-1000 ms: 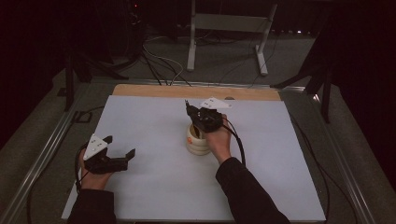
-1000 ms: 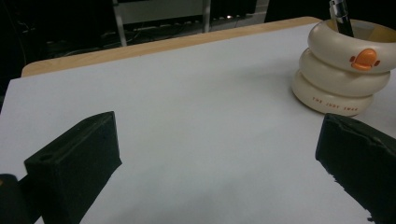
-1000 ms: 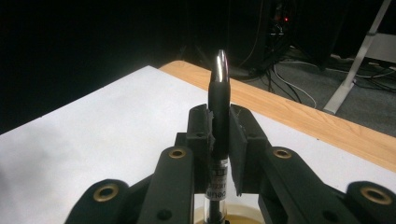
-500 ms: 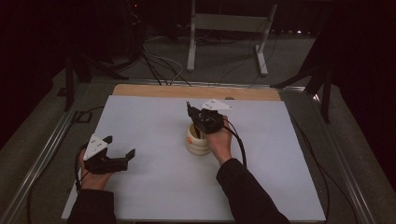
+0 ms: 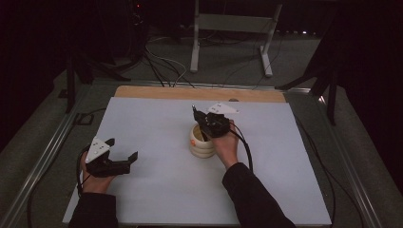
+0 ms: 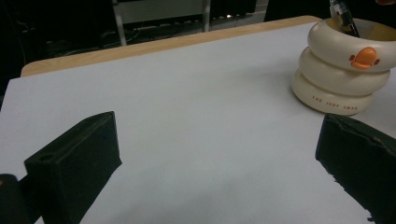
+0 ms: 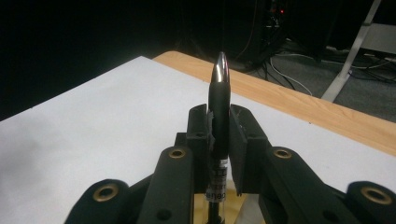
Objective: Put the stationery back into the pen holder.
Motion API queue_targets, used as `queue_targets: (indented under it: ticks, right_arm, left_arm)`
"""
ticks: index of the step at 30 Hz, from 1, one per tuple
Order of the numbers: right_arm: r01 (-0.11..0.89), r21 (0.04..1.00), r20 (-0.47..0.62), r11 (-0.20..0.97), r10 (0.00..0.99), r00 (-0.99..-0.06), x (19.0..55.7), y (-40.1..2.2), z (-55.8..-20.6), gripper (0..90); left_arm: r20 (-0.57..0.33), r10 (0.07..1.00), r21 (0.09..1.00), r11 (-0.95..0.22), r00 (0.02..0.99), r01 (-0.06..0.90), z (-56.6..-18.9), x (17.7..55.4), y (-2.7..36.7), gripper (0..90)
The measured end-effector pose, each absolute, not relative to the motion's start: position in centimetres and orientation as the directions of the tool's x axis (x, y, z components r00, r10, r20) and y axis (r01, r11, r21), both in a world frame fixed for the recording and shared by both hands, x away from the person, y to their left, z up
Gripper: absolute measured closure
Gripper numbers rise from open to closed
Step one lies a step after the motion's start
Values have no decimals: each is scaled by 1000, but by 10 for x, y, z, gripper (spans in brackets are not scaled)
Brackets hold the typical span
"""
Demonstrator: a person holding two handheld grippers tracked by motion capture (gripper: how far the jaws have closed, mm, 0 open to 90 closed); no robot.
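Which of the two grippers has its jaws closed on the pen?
The right gripper, above the cream holder, clamps the pen; the left gripper is open, holding nothing.

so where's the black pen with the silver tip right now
In the right gripper view the black silver-tipped pen stands clamped in the right gripper, its lower end inside the cream ringed holder at mid-table.

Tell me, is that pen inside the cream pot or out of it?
Partly in: the pen stands upright with its lower end inside the cream pot, gripped by the right tongs.
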State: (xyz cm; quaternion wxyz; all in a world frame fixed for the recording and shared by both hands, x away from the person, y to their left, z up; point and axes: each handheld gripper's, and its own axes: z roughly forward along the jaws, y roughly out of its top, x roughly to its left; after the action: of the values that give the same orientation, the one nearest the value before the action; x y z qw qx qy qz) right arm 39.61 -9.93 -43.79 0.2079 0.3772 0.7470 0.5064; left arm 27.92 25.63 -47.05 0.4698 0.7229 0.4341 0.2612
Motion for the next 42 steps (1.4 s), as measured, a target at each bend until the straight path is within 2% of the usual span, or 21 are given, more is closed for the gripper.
queue_targets:
  ticks: [22,29,35,42]
  right_arm:
    - [360,912,85,198,767,-636,395,-95,-444,800]
    - [344,924,92,168,775,-625,396,-93,-441,799]
    - [361,926,141,114,780,-610,400,-95,-440,800]
    - [355,926,124,128,785,-607,400,-96,-440,800]
  left_arm:
    - [-30,873,906,-183,487,383,-471,279,256,2]
    - [-31,873,905,-182,488,383,-471,280,256,2]
    - [-30,872,906,-183,489,383,-471,280,256,2]
    - [-30,872,905,-183,488,383,-471,280,256,2]
